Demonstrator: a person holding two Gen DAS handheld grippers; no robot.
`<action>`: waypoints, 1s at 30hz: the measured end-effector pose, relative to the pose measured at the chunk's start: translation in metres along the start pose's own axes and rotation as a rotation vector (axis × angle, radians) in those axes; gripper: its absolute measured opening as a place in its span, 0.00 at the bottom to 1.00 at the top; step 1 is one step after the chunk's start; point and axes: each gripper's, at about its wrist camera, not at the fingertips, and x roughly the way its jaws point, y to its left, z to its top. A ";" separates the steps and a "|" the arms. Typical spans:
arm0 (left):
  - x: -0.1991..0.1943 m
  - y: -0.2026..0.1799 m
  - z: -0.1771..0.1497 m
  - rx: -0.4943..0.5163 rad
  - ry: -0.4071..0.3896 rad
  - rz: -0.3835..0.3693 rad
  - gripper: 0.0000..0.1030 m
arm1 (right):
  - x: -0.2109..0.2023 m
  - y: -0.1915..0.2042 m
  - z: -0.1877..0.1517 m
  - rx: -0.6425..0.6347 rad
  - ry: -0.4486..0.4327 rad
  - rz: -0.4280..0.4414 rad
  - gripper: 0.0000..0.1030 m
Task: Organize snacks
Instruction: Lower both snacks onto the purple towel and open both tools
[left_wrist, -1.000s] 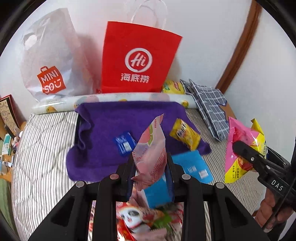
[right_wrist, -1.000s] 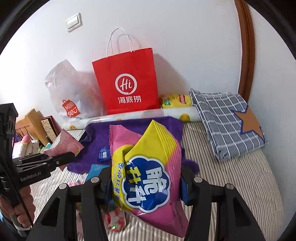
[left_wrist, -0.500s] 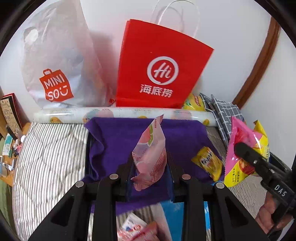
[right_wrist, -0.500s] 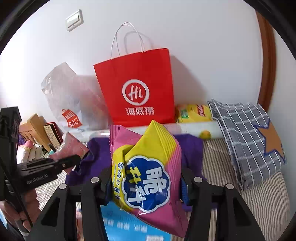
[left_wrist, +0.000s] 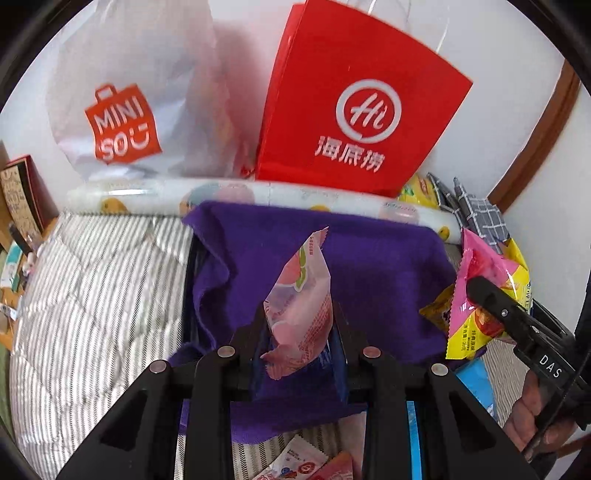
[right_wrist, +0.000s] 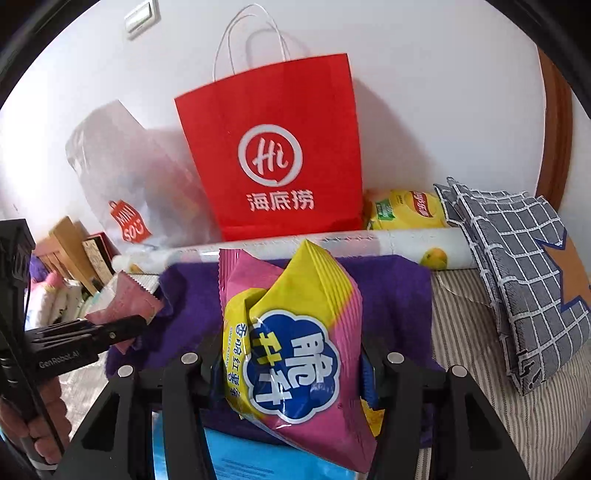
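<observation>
With your left gripper (left_wrist: 301, 332) clamped on the small pale-pink snack packet (left_wrist: 301, 306) and your right gripper (right_wrist: 291, 363) clamped on the pink-and-yellow foil chip bag (right_wrist: 291, 332), both held low, either slick wrapper could slip out onto the purple fleece cloth (left_wrist: 369, 266) at frame centre.

Left gripper (left_wrist: 300, 332) clamps pink snack packet (left_wrist: 301, 291); purple cloth (left_wrist: 369, 266) beneath

A pale pink snack packet (left_wrist: 301, 306) stands upright, pinched between the left claw's (left_wrist: 299, 332) fingers; a pink-and-yellow chip bag (right_wrist: 291, 343) (blue cloud logo) fills the right claw (right_wrist: 291, 373).
</observation>
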 end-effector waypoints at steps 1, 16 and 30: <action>0.003 0.000 -0.002 0.001 0.001 0.008 0.28 | 0.002 -0.002 -0.002 0.004 0.005 0.004 0.51; 0.017 -0.011 -0.008 0.040 0.029 0.043 0.28 | 0.012 0.000 -0.013 -0.044 0.036 -0.016 0.51; 0.017 -0.006 -0.008 0.014 0.041 0.061 0.28 | 0.021 0.001 -0.014 -0.049 0.066 -0.046 0.52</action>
